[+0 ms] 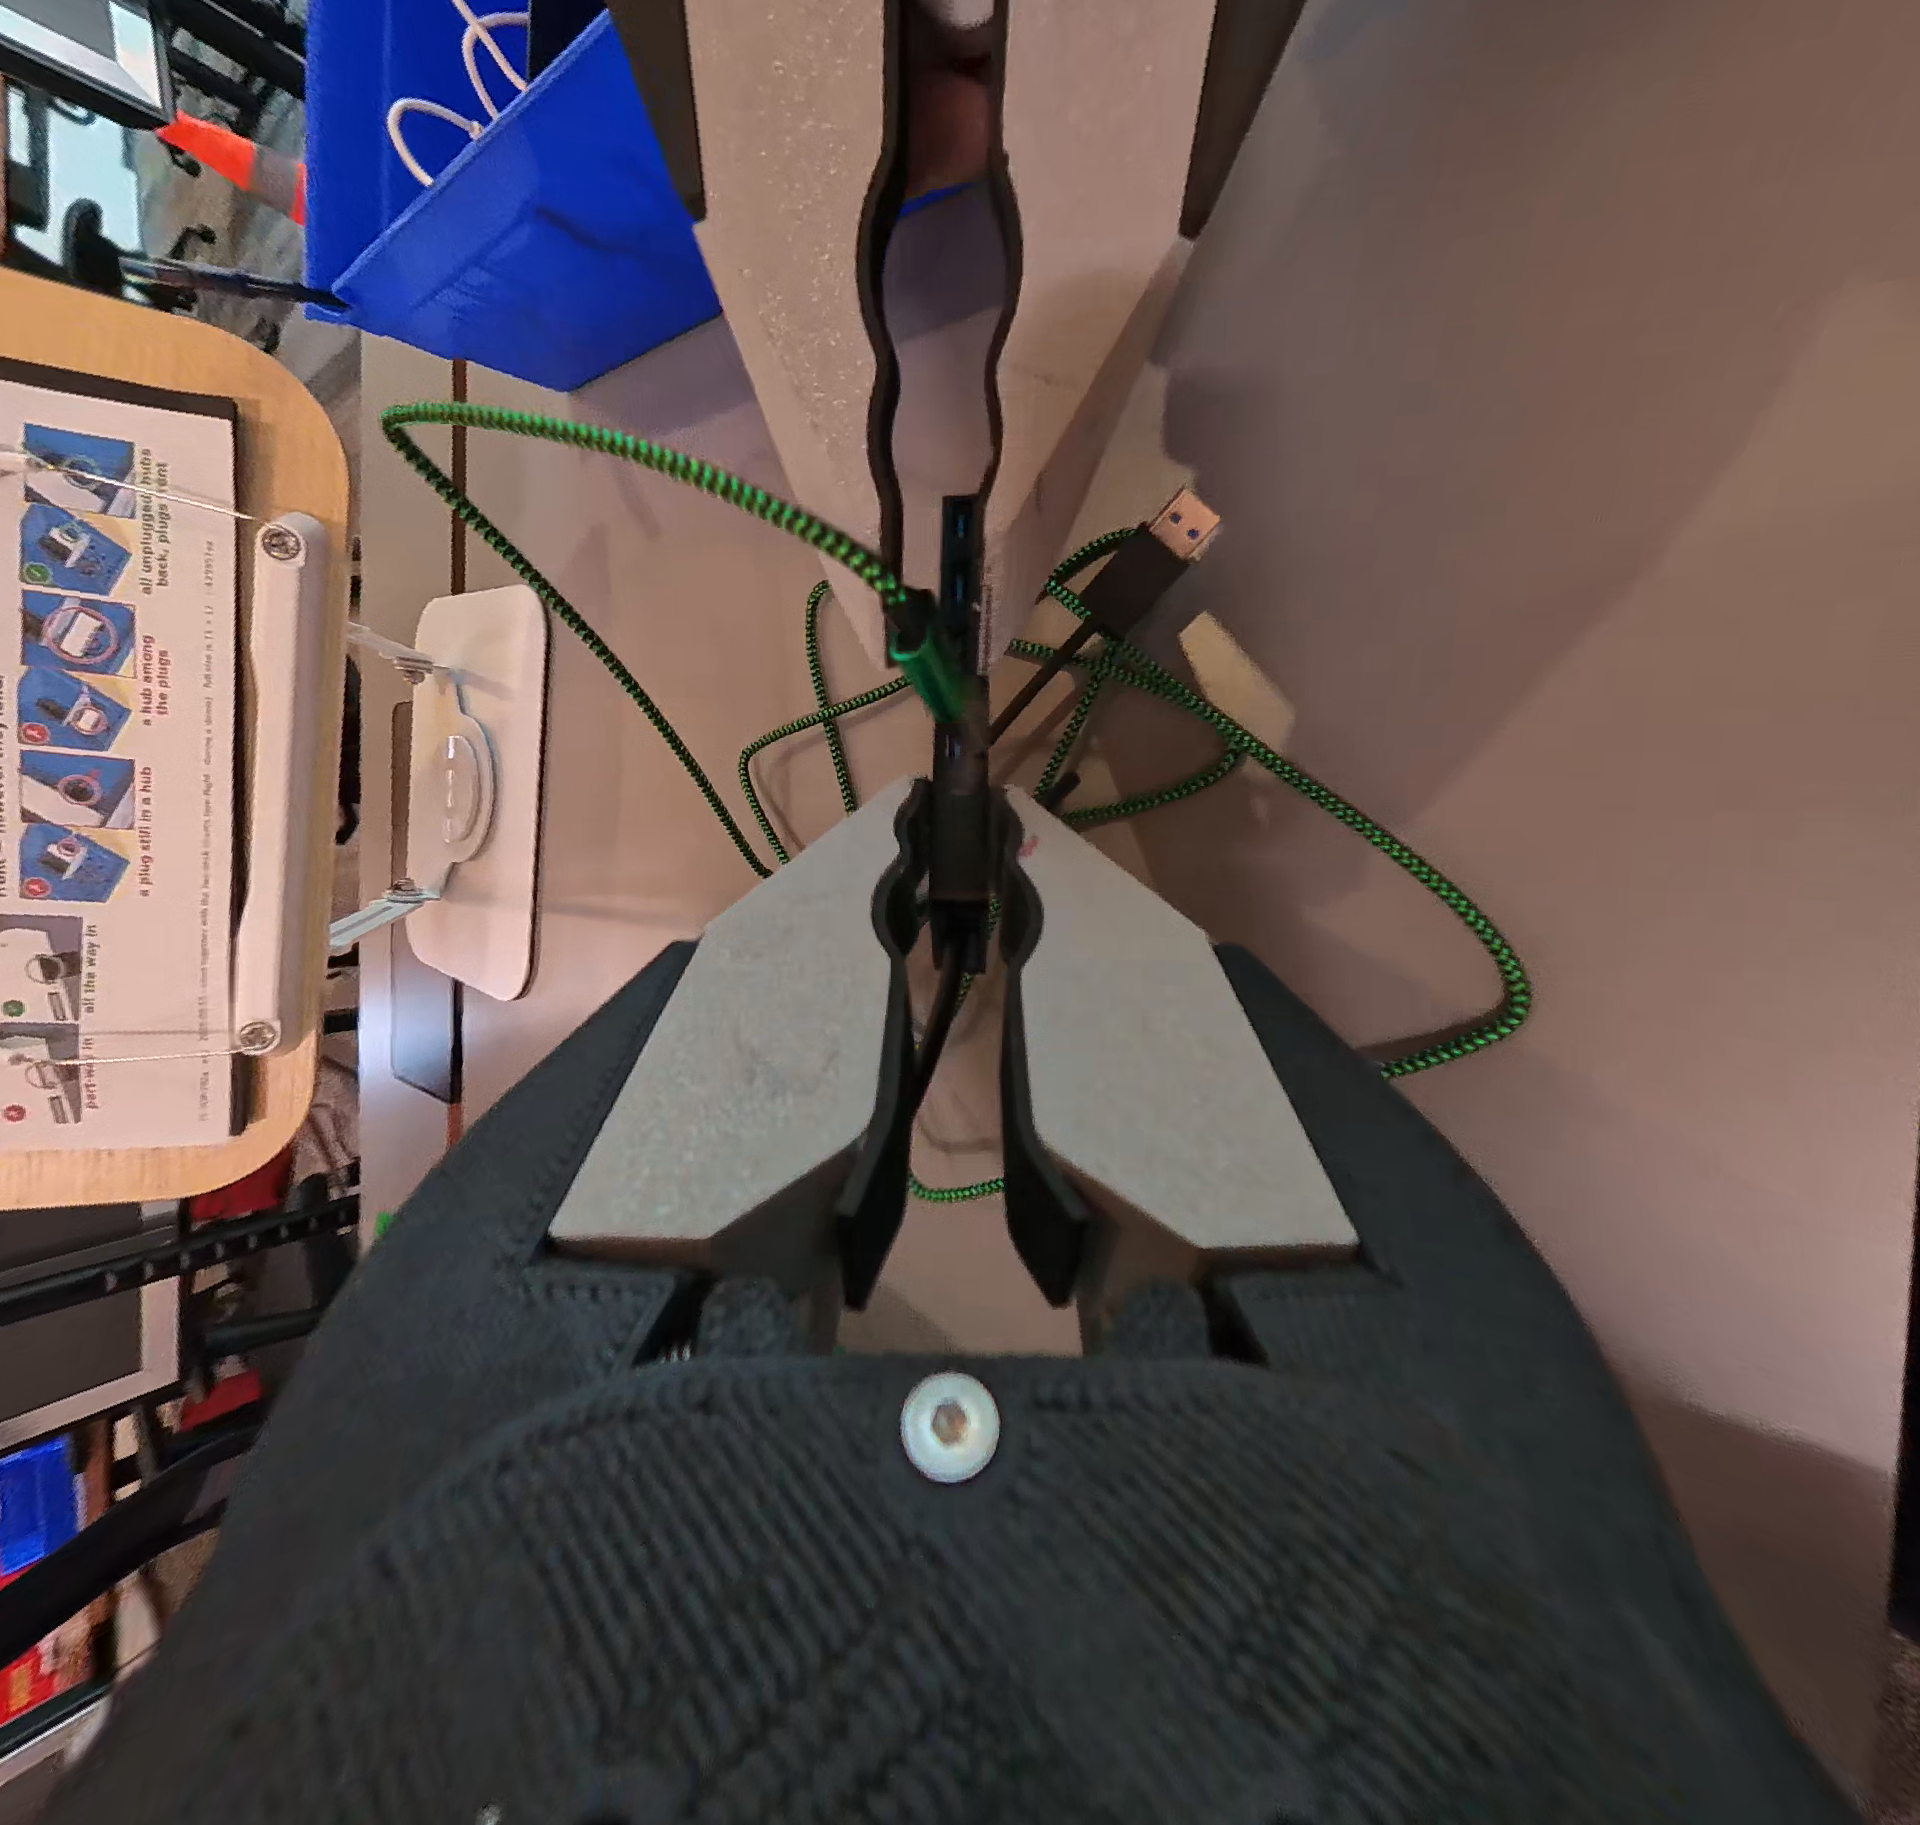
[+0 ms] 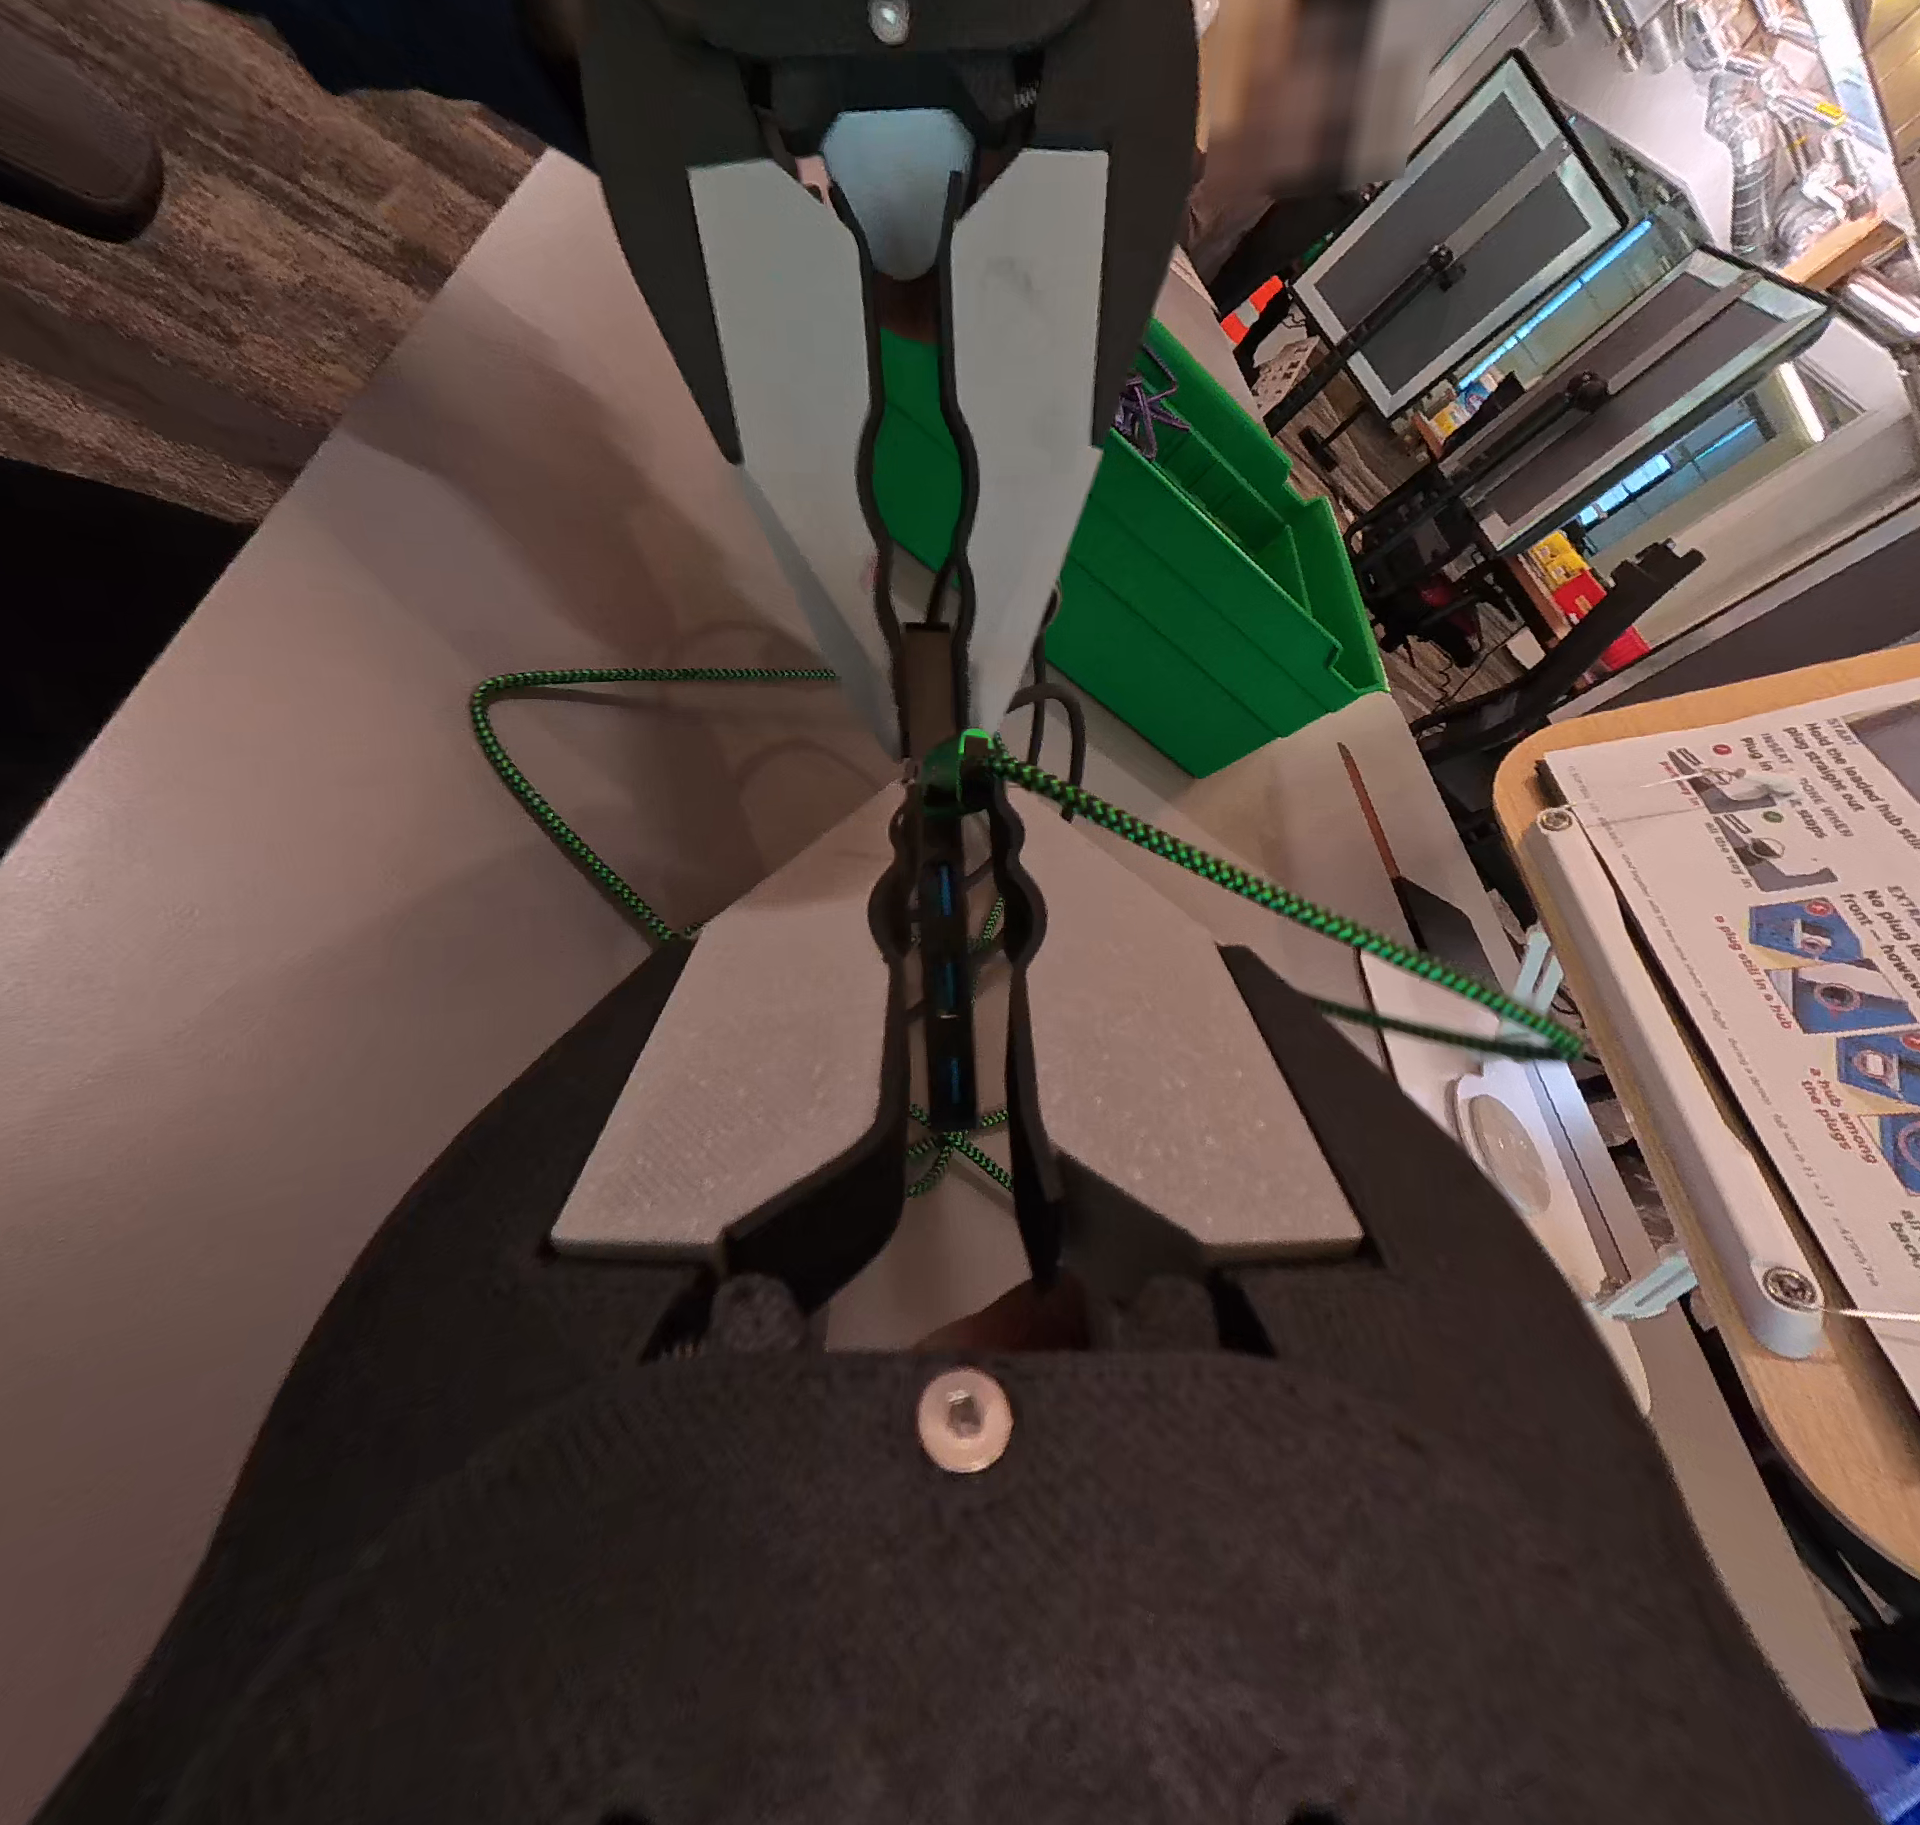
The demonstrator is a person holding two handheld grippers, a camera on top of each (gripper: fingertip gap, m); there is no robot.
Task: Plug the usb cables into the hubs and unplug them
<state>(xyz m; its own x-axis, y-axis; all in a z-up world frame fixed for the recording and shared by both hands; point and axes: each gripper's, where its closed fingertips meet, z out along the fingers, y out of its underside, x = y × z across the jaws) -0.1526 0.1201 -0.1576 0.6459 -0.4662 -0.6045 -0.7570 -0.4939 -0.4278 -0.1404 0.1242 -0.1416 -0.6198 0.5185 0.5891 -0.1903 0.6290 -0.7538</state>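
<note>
Writing: printed sheet [image 1: 114, 767] with small pictures and text lines, clipped to a wooden board [image 1: 312, 487] at the desk [image 1: 1558, 425] edge; wording not given.
Hub: slim black bar [image 1: 961, 736] with blue ports in a row, held in the air between both claws, above the desk.
Plug: green metal plug [image 1: 920, 648] seated in a port on the hub's side; its green-black braided cable [image 1: 623, 456] arcs away to the desk.
Loose plug: black USB plug [image 1: 1169, 554] with blue insert and silver tip, unplugged, lying free beside the hub among more green-black cable loops.
Left claw: [image 1: 956, 819] clenched on one end of the hub.
Right claw: [image 2: 951, 840] clenched on the opposite end, tips almost meeting the left claw's tips at the green plug.
Edges: blue bin [image 1: 499, 165] with a white cable and green bin [image 2: 1195, 570] stand on the desk nearby.
Open room: bare desk surface beyond the cable loops.
</note>
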